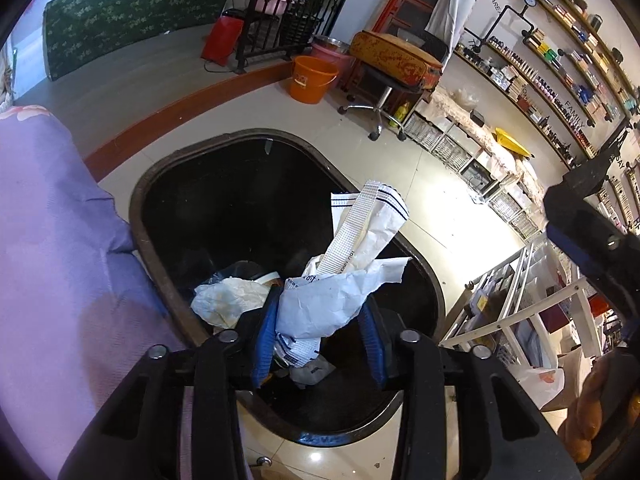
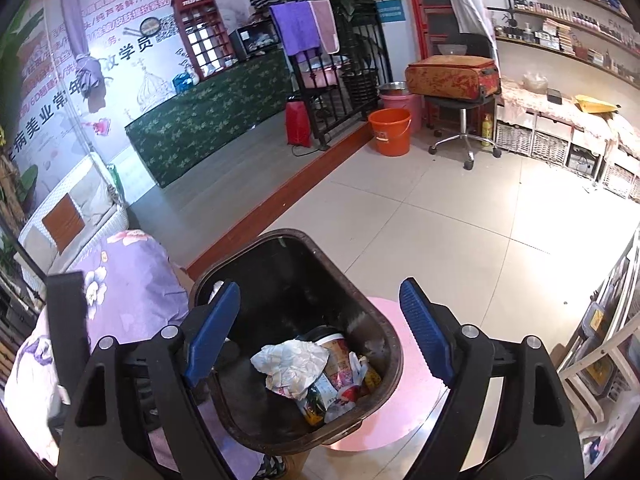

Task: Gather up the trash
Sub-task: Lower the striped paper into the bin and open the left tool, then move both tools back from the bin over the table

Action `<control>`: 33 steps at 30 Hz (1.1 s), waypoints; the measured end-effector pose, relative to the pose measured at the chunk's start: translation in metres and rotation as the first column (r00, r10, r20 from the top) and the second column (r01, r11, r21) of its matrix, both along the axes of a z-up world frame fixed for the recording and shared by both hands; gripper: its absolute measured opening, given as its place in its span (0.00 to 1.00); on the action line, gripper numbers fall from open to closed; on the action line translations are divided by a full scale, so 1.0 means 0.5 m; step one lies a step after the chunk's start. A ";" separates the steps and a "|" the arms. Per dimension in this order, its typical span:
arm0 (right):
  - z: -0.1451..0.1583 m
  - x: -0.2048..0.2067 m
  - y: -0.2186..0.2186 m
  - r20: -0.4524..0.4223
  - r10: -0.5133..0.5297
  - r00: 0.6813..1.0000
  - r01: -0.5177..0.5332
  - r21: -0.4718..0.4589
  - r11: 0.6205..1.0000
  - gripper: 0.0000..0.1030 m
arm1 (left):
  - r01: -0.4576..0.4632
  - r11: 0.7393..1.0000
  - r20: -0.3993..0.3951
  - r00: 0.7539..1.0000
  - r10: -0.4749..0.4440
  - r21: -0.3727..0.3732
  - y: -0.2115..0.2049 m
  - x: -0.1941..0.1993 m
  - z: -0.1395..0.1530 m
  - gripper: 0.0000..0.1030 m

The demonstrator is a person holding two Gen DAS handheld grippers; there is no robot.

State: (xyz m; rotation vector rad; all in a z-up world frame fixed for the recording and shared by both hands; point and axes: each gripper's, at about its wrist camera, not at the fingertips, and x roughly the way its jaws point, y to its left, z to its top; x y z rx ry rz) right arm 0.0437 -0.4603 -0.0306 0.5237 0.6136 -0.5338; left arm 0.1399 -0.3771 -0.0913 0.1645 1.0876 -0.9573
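- Left gripper points down over the dark trash bin; a crumpled white bag with a woven strap sits between its blue pads, the left pad touching it and a gap at the right pad, so no firm grip shows.
- Right gripper stands wide apart with nothing between its fingers, above the same bin.
- Inside the bin, at 6 o'clock, lie crumpled paper, a cup and wrappers.
- At 12 o'clock, well apart across the tiled floor, stands an orange bucket.
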 end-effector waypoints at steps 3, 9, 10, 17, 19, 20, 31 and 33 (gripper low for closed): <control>0.006 -0.003 -0.003 0.007 -0.007 1.000 0.007 -0.007 1.000 0.79 | 0.007 1.000 -0.011 1.000 -0.007 -0.017 0.002 -0.006 -0.003 0.71; 0.014 -0.009 -0.004 0.036 -0.025 0.999 0.026 -0.016 1.000 0.83 | 0.012 1.000 0.085 0.996 -0.010 -0.019 0.030 -0.030 0.017 0.86; 0.015 -0.009 -0.004 0.038 -0.027 0.999 0.027 -0.017 0.999 0.83 | 0.011 1.000 0.098 0.995 -0.009 -0.021 0.033 -0.034 0.022 0.87; 0.017 0.010 0.013 0.043 0.018 0.999 -0.017 -0.015 1.000 0.84 | -0.045 0.998 0.183 0.982 0.051 -0.033 0.099 -0.045 0.052 0.92; 0.019 0.016 0.020 0.049 0.032 0.998 -0.031 -0.016 0.999 0.84 | -0.059 0.998 0.202 0.977 0.065 -0.036 0.119 -0.046 0.063 0.92; 0.019 0.021 0.025 0.049 0.037 0.998 -0.036 -0.015 0.999 0.86 | -0.069 0.997 0.218 0.973 0.075 -0.034 0.132 -0.047 0.070 0.92; 0.024 0.087 0.097 0.064 0.155 0.986 -0.155 0.001 0.988 0.88 | -0.183 0.983 0.280 0.942 0.185 -0.033 0.256 -0.039 0.102 0.93; 0.023 0.104 0.114 0.065 0.187 0.980 -0.189 0.014 0.982 0.88 | -0.213 0.976 0.283 0.935 0.214 -0.033 0.281 -0.032 0.102 0.93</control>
